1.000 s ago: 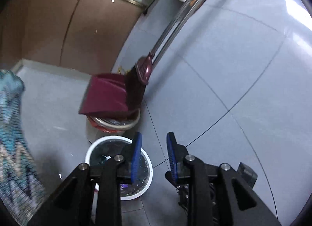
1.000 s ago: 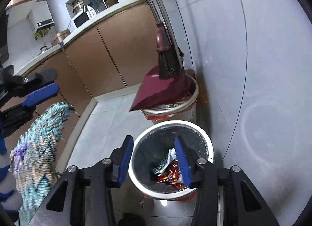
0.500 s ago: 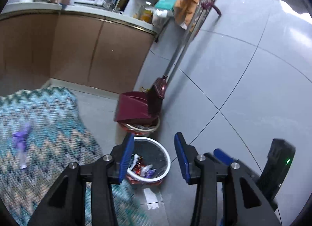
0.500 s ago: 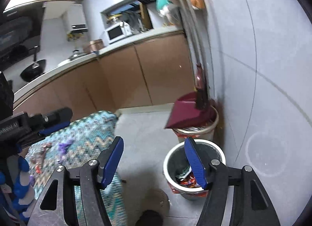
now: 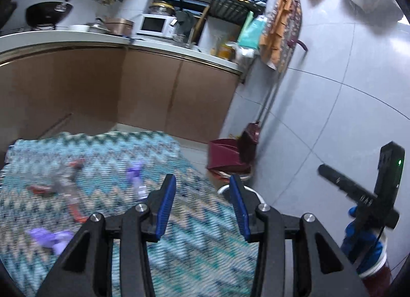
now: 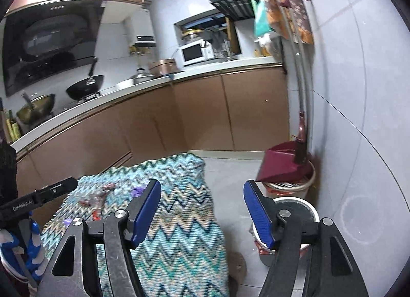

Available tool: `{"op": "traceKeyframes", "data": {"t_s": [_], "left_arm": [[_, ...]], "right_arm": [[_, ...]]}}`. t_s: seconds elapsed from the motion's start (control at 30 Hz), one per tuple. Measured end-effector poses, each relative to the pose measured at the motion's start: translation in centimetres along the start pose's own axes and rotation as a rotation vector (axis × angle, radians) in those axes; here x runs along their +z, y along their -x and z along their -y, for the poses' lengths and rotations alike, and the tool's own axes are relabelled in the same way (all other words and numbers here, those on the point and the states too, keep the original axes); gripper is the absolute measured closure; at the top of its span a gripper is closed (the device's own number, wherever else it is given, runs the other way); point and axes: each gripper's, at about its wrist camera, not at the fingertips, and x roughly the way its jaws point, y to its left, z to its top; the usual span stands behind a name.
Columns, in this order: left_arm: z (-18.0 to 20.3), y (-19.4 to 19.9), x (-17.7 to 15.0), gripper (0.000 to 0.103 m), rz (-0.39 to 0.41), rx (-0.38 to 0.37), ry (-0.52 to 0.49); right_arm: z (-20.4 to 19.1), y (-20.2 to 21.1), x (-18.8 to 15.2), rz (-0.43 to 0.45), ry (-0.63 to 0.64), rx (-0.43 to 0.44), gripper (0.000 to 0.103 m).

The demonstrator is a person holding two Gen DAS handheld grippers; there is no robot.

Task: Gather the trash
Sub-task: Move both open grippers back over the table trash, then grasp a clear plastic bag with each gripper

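Observation:
Several bits of trash lie on a zigzag-patterned cloth (image 5: pixel 194 245): a purple wrapper (image 5: pixel 134 174), red wrappers (image 5: pixel 75 163), a crumpled clear piece (image 5: pixel 64 184) and another purple scrap (image 5: pixel 51 238). The left wrist view is blurred. My left gripper (image 5: pixel 202 179) hangs open and empty over the cloth's near right part. In the right wrist view the same cloth (image 6: pixel 179 207) carries a red wrapper (image 6: pixel 107 186) and a purple wrapper (image 6: pixel 137 190). My right gripper (image 6: pixel 202 184) is open with nothing between its fingers, between the cloth and a white-rimmed bin (image 6: pixel 311 211) with a black liner.
Behind the white bin stands a second bin (image 6: pixel 289 186) with a maroon dustpan (image 6: pixel 282 163) and broom leaning on it against the grey tiled wall. Brown cabinets (image 6: pixel 200 117) under a white counter run along the back. A blue-gloved hand (image 5: pixel 364 240) holds the other tool.
Both grippers rose and pulled back from over the white bin, and the view swung left onto the zigzag cloth with its trash. Both pairs of jaws stand wider than a second ago.

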Motion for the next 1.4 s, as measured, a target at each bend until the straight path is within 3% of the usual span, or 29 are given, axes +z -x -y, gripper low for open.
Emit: {"op": "traceKeyframes", "data": {"t_s": [0.3,0.5,0.8,1.13,1.4], "left_arm": [[-9.8,7.9,-1.0,0.062,0.042,0.182,0.005],[-16.0,9.2,-2.3,0.062,-0.005,0.268,0.028],[-21.9,3.8,-2.0,0.062,-0.156,0.217,-0.062],[-27.4,-5.3,-0.1,0.062,-0.333,0.069,-0.159],[-29.6,-10.3,-2.5,0.062,-0.420,0.047,-0.193]], "right_arm": [[-5.0,-1.1,1.1,-0.013,0.048,0.089,0.038],[-8.3,-4.8,1.1,-0.062,0.088,0.147,0.038],[-13.9,-12.7,-0.7,-0.203,0.170,0.264,0.038],[-19.8,-21.8,-2.4,-0.331,0.213,0.390,0.038],[-24.3,-26.8,-4.4,-0.397,0.283,0.417,0.038]]}}
